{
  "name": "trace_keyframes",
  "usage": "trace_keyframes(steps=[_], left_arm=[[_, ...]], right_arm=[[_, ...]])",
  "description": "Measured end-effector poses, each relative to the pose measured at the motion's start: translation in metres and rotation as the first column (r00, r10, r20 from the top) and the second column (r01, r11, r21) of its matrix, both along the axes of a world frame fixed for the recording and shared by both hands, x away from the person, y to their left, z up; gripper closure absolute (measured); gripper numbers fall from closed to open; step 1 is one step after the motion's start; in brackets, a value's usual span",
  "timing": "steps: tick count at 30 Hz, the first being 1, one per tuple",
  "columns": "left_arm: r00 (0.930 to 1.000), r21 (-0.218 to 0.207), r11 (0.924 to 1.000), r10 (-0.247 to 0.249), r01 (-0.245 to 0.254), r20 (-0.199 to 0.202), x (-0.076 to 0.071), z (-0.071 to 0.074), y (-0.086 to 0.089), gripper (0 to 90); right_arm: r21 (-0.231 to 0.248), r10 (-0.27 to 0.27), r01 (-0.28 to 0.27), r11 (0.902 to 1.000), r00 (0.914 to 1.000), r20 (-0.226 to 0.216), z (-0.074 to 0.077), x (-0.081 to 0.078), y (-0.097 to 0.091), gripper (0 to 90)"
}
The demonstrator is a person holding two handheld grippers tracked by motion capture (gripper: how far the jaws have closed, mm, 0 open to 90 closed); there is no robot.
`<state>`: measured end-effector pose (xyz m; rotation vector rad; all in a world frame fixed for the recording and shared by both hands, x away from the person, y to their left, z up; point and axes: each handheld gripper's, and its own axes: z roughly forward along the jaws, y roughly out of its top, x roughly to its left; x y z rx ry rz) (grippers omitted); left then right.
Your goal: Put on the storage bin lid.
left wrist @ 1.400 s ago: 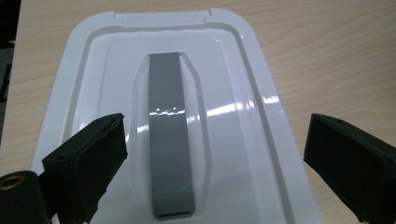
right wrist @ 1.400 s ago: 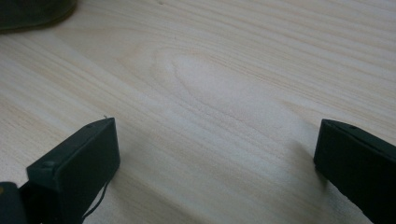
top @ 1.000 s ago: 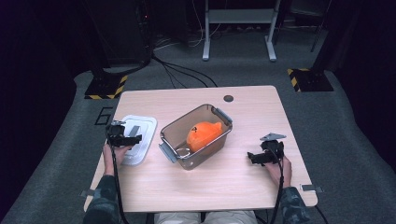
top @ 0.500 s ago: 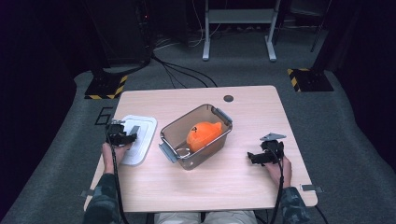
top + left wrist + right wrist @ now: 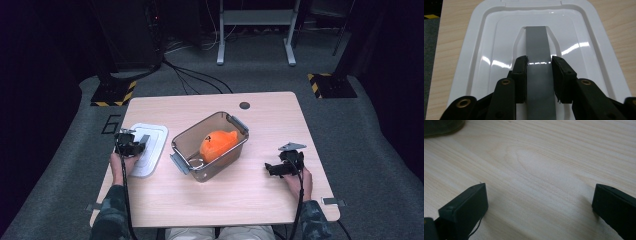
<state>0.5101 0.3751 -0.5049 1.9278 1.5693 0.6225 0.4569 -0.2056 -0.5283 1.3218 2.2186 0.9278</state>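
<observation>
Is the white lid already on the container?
No, the white lid lies flat on the table, left of the open container.

The left gripper point(image 5: 539, 62) has just closed its jaws onto the grey handle point(image 5: 537, 45) of the white lid point(image 5: 486, 55).

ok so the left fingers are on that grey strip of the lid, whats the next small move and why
Probably lift the white lid straight up. The left gripper has just closed on its raised grey handle, while the lid lies flat on the table beside the open container with the orange thing inside. The right gripper rests open, apart from it.
</observation>
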Motion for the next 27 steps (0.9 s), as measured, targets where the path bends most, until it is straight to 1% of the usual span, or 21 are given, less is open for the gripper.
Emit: trace_keyframes(steps=[1,4,5,8,11,14,15,16,17,18,19,22,24,27], left_arm=[[1.0000,-0.010,0.9999,0.006,-0.006,0.005,0.000,0.000,0.000,66.5],[1.0000,-0.018,0.9998,0.001,-0.001,0.002,0.000,0.000,0.002,66.5],[1.0000,-0.030,0.9995,0.001,-0.001,0.005,-0.001,0.000,0.003,66.5],[1.0000,-0.038,0.9993,0.006,-0.006,0.003,-0.002,0.000,0.004,66.6],[0.9999,-0.047,0.9988,0.010,-0.009,0.011,-0.003,0.002,0.006,66.6],[0.9999,-0.041,0.9992,0.005,-0.004,0.017,-0.005,0.005,0.006,66.6],[0.9996,-0.049,0.9988,0.006,-0.005,0.027,-0.006,0.007,0.005,66.6],[0.9996,-0.049,0.9988,0.006,-0.005,0.027,-0.006,0.007,0.005,66.5],[0.9997,-0.045,0.9990,-0.002,0.003,0.023,-0.007,0.008,0.006,66.5],[0.9995,-0.045,0.9990,-0.001,0.003,0.033,-0.008,0.010,0.005,66.6],[0.9996,-0.043,0.9991,-0.003,0.004,0.028,-0.008,0.011,0.005,66.5],[0.9991,-0.035,0.9994,-0.004,0.006,0.043,-0.010,0.014,0.005,66.6],[0.9991,-0.032,0.9994,-0.010,0.011,0.042,-0.011,0.017,0.006,66.5],[0.9986,-0.032,0.9994,-0.013,0.014,0.051,-0.012,0.020,0.007,66.5]], right_arm=[[-0.001,0.003,-0.003,1.0000,1.0000,0.005,0.000,0.000,0.000,0.0],[0.002,-0.002,0.002,1.0000,1.0000,-0.002,0.000,0.000,0.000,0.0],[0.002,-0.001,0.001,1.0000,1.0000,0.000,0.000,0.000,0.000,0.0],[0.001,0.001,-0.001,1.0000,1.0000,0.002,0.000,0.000,0.000,0.0],[0.000,0.001,-0.001,1.0000,1.0000,0.003,0.000,0.000,0.000,0.0],[0.000,0.003,-0.003,1.0000,1.0000,0.005,0.000,0.000,0.000,0.0],[-0.001,0.003,-0.003,1.0000,1.0000,0.006,0.000,0.000,0.000,0.0],[-0.001,0.003,-0.003,1.0000,1.0000,0.006,0.000,0.000,0.000,0.0],[0.001,0.002,-0.002,1.0000,1.0000,0.005,0.000,0.000,0.000,0.0],[0.000,0.002,-0.002,1.0000,1.0000,0.004,0.000,0.000,0.000,0.0],[0.001,0.001,-0.001,1.0000,1.0000,0.002,0.000,0.000,0.000,0.0],[-0.001,0.004,-0.004,1.0000,1.0000,0.007,0.000,0.000,0.000,0.0],[0.003,-0.003,0.003,1.0000,1.0000,-0.002,0.000,0.000,0.000,0.0],[-0.001,0.004,-0.004,1.0000,1.0000,0.007,0.000,0.000,0.000,0.0]])
